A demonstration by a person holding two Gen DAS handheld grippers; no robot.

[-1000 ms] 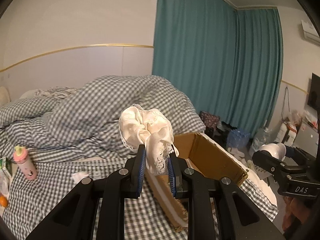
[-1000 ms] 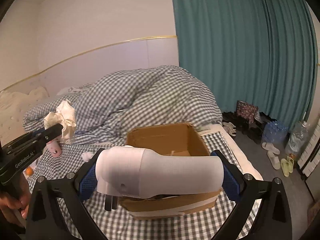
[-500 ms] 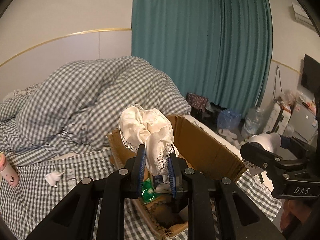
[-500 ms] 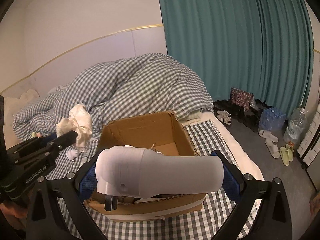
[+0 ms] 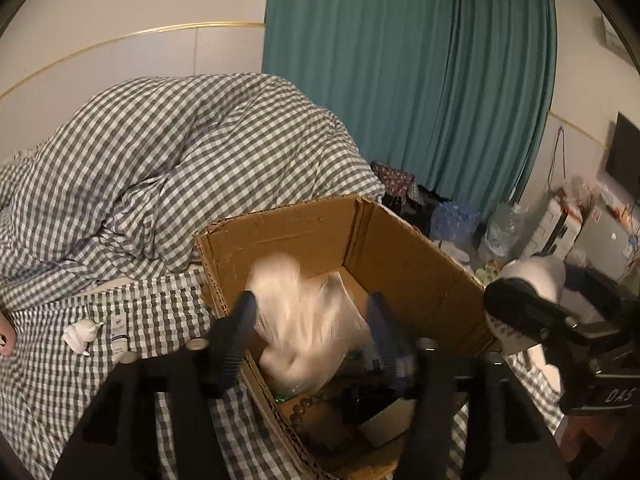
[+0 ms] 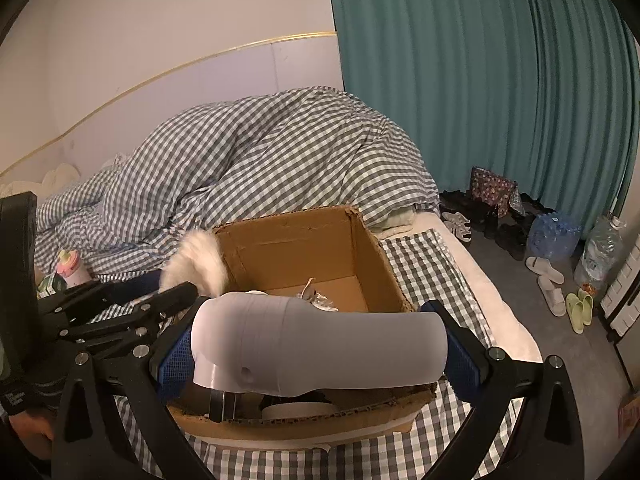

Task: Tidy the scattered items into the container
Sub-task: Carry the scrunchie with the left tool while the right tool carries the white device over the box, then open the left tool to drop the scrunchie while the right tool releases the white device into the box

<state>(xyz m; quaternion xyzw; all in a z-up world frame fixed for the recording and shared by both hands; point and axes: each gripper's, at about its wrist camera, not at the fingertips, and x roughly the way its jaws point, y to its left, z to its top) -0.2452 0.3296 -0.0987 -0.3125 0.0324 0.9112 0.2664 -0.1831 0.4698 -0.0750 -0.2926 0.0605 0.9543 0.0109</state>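
- Over the open cardboard box [image 5: 400,248] on the checked bed, my left gripper [image 5: 312,320] has just been spreading its jaws; they now stand well apart, and the cream lace scrunchie [image 5: 296,312] is a blur between them, loose from the pads and over the box's opening.
- Just beside the box's near wall, my right gripper [image 6: 316,354] is stretched wide and clamped end to end on a white hair dryer [image 6: 316,344], its barrel lying crosswise above that wall.
- Risk, as I judge it: the scrunchie is dropping close to the box's left corner [image 5: 208,240]. From the right wrist view it [image 6: 198,262] shows right at that corner, so it could catch on the rim or slip outside onto the sheet.
- Second risk: the hair dryer is gripped only by its two ends. A tilt could let it slide off the blue pads [image 6: 174,364], and its barrel may knock the box's near rim [image 6: 304,420] as I lower it.
- Third risk: both grippers crowd the same opening and could bump each other.
- Inside the box, beads, a dark item and clear wrapping already fill the near part; the far floor looks bare.
- Left of the box, a crumpled tissue [image 5: 80,334] and a small tube [image 5: 119,326] lie on the sheet, and a pink bottle [image 6: 70,266] stands further left.
- Right of the box, the mattress ends close by, with floor beyond.
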